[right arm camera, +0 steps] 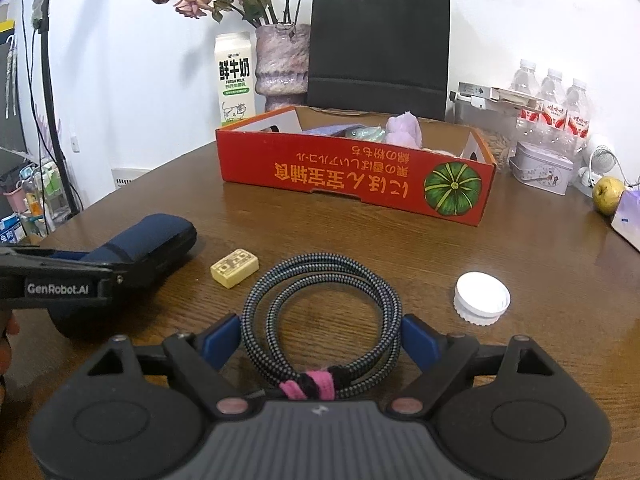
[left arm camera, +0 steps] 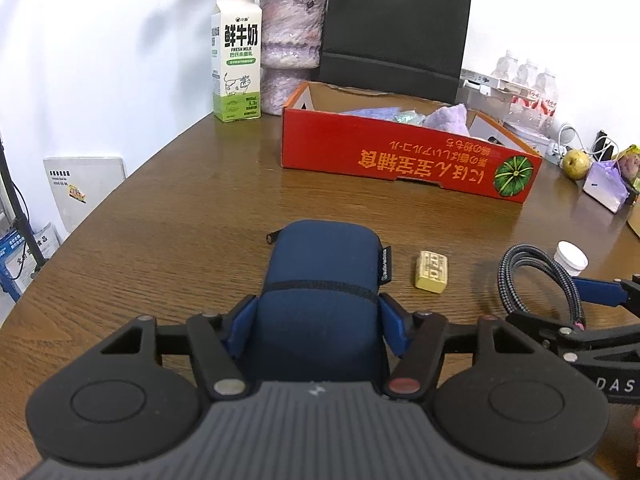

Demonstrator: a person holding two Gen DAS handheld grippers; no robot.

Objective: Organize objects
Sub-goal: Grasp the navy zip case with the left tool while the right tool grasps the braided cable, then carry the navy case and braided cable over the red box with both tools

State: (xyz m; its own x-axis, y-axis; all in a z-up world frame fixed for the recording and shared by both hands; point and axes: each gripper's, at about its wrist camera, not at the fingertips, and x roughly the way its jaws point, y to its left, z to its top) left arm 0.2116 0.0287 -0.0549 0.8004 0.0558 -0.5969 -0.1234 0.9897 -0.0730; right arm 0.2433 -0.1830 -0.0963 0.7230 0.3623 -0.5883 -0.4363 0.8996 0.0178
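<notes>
Two tools: left tool clamps soft blue pouch mid-body; right tool wide around floppy cable coil, probably untouched.

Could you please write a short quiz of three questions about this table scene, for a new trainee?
1. True or false: the left claw has the blue pouch between its fingers.
2. Which thing lies between the fingers of the right claw? A) white cap B) coiled braided cable C) milk carton
3. Fill in: between the pouch and the cable, on the table, lies a small ____ block.

Key
1. True; both fingers are against its sides.
2. B, the coiled braided cable; the white cap lies apart to its right, and the milk carton stands behind the red box.
3. Yellow: the yellow block.
</notes>
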